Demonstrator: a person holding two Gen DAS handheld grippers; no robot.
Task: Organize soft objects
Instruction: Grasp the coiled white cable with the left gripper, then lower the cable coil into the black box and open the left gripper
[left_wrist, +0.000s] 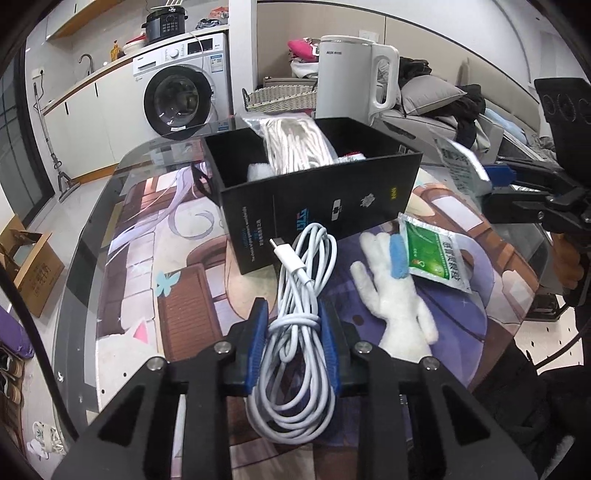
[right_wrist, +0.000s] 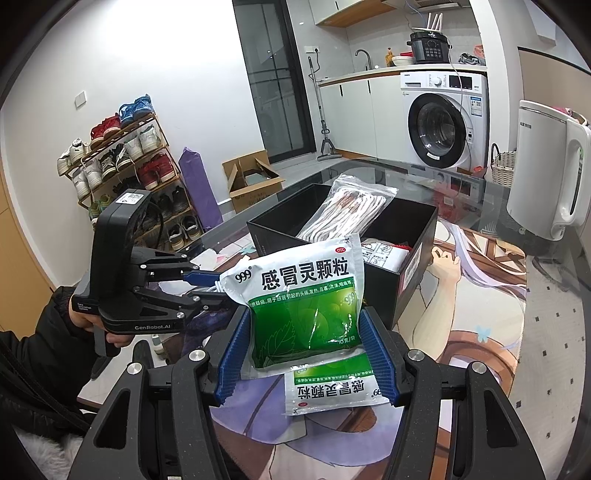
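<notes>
A: What's in the black box (left_wrist: 314, 184) on the glass table (left_wrist: 92, 229)?
B: A bagged white rope bundle (left_wrist: 295, 144), something white and fluffy left of it, red-and-white packets at right.
A: And the grippers?
B: The left gripper (left_wrist: 293, 325) clamps the coiled white charging cable (left_wrist: 299, 295); beside it lie a white glove (left_wrist: 391, 291) and a green sachet (left_wrist: 436, 258). Only the right view shows the right gripper (right_wrist: 304, 332) pinching another granule sachet (right_wrist: 303, 291) above that one.

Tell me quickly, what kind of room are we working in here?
Most likely a lived-in home, an open kitchen and laundry corner: a washing machine under a counter with a tap, and a shoe rack by the wall.
</notes>
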